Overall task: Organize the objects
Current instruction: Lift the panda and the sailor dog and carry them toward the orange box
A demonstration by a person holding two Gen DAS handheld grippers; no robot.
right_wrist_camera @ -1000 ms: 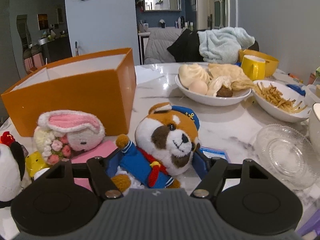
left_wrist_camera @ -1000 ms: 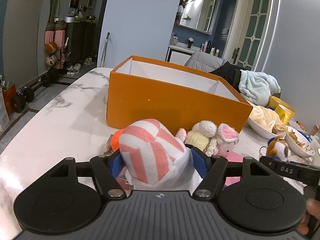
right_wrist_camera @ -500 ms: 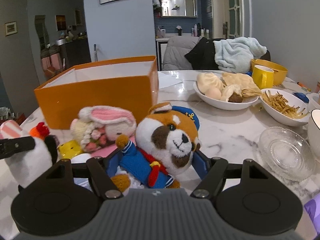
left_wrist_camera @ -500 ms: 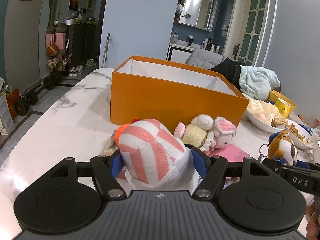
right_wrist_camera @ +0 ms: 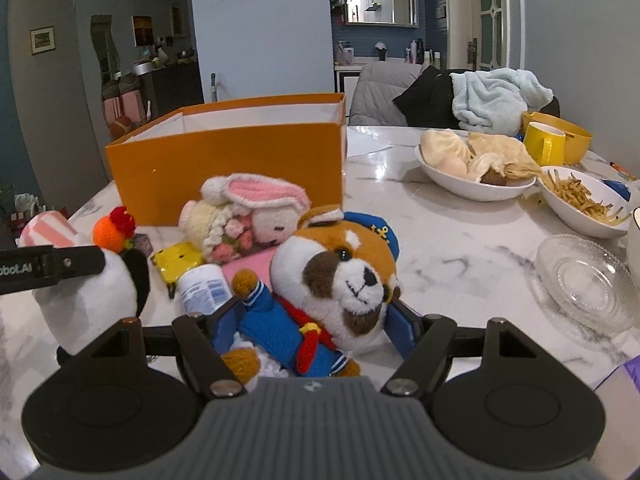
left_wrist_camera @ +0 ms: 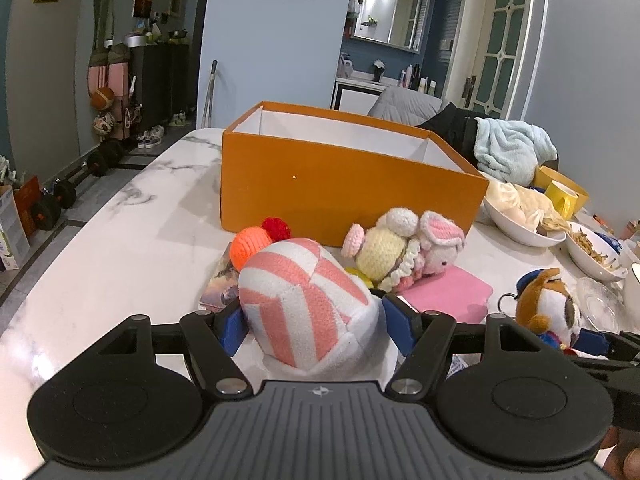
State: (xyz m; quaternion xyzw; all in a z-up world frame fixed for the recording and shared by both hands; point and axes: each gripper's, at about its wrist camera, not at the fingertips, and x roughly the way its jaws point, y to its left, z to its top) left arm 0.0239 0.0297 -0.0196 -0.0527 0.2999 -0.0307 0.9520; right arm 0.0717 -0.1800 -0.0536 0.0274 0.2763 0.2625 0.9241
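Observation:
My left gripper [left_wrist_camera: 312,320] is shut on a pink-and-white striped plush [left_wrist_camera: 304,304] with an orange beak and red comb; its blue pads press both sides. The same plush [right_wrist_camera: 80,296] and a left finger [right_wrist_camera: 52,268] show at the left of the right wrist view. My right gripper [right_wrist_camera: 312,324] is shut on a sailor dog plush [right_wrist_camera: 336,272] in a blue outfit, which also appears at the right of the left wrist view [left_wrist_camera: 548,308]. An open orange box [left_wrist_camera: 352,196] [right_wrist_camera: 224,168] stands behind both. A crochet bunny [left_wrist_camera: 404,252] [right_wrist_camera: 248,220] lies in front of it.
A pink card [left_wrist_camera: 452,292], a yellow toy [right_wrist_camera: 178,260] and a white bottle [right_wrist_camera: 204,288] lie on the marble table [left_wrist_camera: 120,240]. To the right are a bowl of buns [right_wrist_camera: 476,192], a bowl of fries [right_wrist_camera: 580,220], a glass dish [right_wrist_camera: 588,280] and a yellow mug [right_wrist_camera: 544,144].
The right gripper has carried the sailor dog sideways; the box and bunny now sit nearer the middle of its view, and the left gripper's plush has appeared at its left. The left gripper has barely moved.

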